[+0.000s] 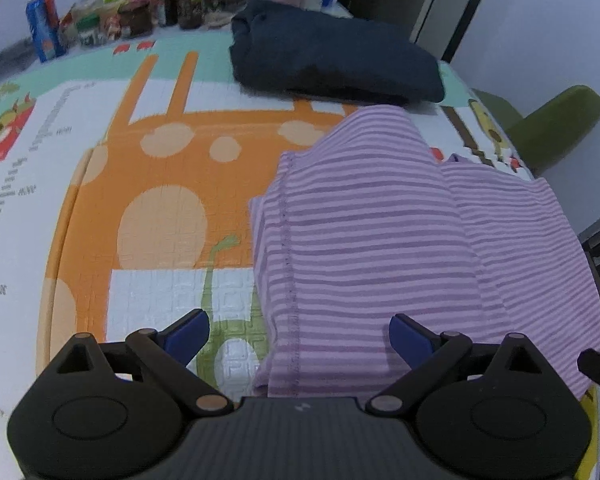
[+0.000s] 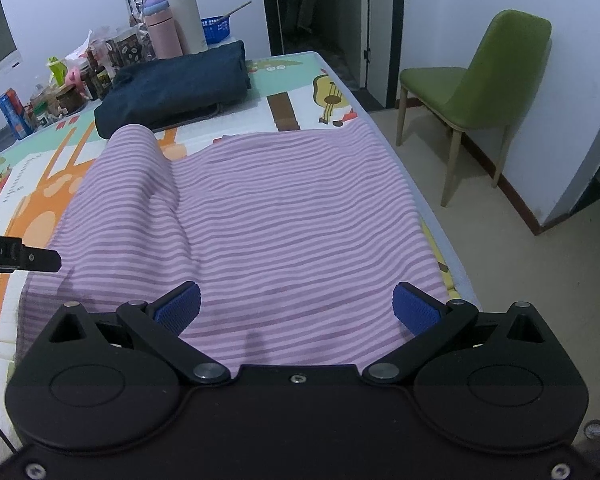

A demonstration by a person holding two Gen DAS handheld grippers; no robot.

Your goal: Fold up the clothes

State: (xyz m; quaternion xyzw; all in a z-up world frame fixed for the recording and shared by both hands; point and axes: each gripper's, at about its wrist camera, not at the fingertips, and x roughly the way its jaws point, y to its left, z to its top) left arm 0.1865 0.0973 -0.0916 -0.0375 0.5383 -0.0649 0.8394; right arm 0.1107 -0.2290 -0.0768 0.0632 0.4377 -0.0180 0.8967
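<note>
A purple striped garment (image 1: 400,232) lies on the cartoon play mat (image 1: 148,200); its left side is folded over the body. It also shows in the right wrist view (image 2: 284,216), with the folded-over part rising as a ridge at the left. My left gripper (image 1: 299,338) is open and empty, just above the garment's near left edge. My right gripper (image 2: 297,308) is open and empty above the garment's near edge. The side of the left gripper (image 2: 20,258) pokes into the right wrist view.
A folded dark blue garment (image 1: 332,64) lies at the far side of the mat (image 2: 180,84). Bottles, jars and boxes (image 1: 112,16) crowd the back left. A green chair (image 2: 484,80) stands to the right of the table. The table edge (image 2: 432,216) runs along the garment's right side.
</note>
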